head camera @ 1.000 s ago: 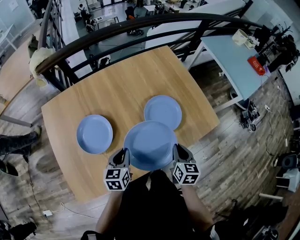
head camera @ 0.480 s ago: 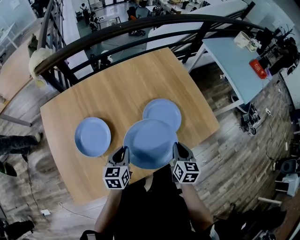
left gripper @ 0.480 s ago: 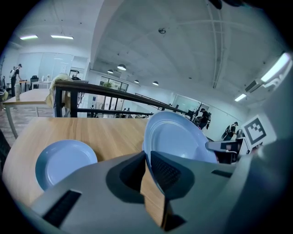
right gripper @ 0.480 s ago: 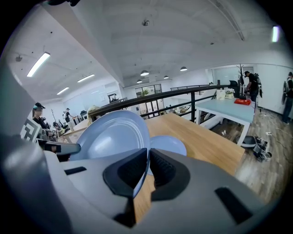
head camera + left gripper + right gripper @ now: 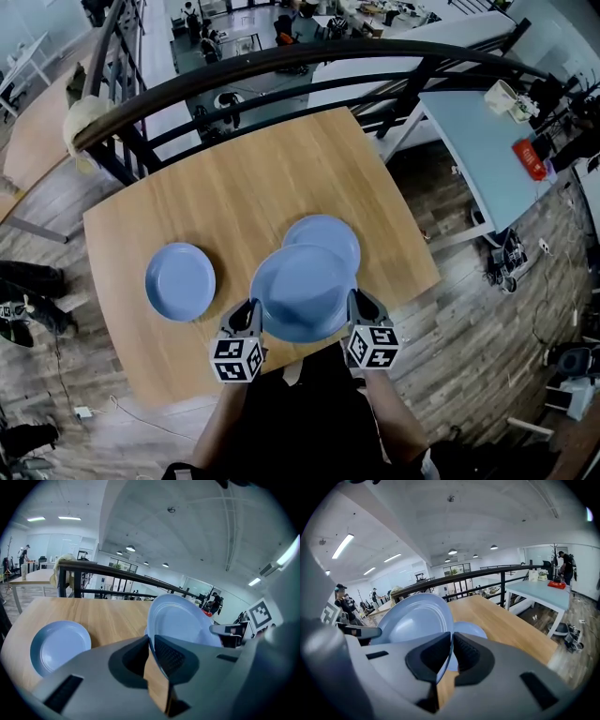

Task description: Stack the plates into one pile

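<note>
I hold one blue plate (image 5: 303,292) in the air between both grippers. My left gripper (image 5: 249,319) is shut on its left rim and my right gripper (image 5: 354,309) is shut on its right rim. The held plate (image 5: 183,620) hangs above the near part of the wooden table (image 5: 234,178) and overlaps a second blue plate (image 5: 328,233) lying just beyond it. That second plate (image 5: 469,629) peeks out behind the held plate (image 5: 415,618) in the right gripper view. A third blue plate (image 5: 179,281) lies flat on the table to the left, also seen as the plate (image 5: 58,644) in the left gripper view.
A dark curved railing (image 5: 281,66) runs along the table's far side. A pale blue side table (image 5: 487,141) with small items stands to the right. Wooden floor surrounds the table, and my dark clothing fills the bottom of the head view.
Both grippers have carried the held plate away from me and slightly right, so it now covers more of the second plate. The left plate has not moved on the table.
</note>
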`<state>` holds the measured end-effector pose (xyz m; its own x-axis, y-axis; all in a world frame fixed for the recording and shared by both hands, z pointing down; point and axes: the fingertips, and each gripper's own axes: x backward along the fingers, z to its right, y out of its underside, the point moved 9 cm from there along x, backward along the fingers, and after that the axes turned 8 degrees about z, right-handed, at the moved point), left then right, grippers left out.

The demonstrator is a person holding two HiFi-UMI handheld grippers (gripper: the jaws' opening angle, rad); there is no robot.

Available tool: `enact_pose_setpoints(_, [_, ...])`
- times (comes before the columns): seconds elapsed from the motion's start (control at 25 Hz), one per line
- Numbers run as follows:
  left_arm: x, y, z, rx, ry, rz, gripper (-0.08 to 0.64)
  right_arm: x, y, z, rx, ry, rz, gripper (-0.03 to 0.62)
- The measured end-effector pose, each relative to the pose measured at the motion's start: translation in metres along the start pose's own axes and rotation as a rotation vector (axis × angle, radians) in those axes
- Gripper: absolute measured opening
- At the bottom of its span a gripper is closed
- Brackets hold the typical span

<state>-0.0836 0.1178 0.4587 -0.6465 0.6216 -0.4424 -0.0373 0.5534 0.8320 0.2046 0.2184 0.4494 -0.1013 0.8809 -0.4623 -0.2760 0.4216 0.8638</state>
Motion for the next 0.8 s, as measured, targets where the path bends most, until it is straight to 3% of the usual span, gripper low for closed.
enact_pose_setpoints(0.8, [-0.066,0.007,0.034,0.083,-0.127,-0.026,0.052,-0.069,-0.024,0.069,0.036,-0.115,-0.09,0.041])
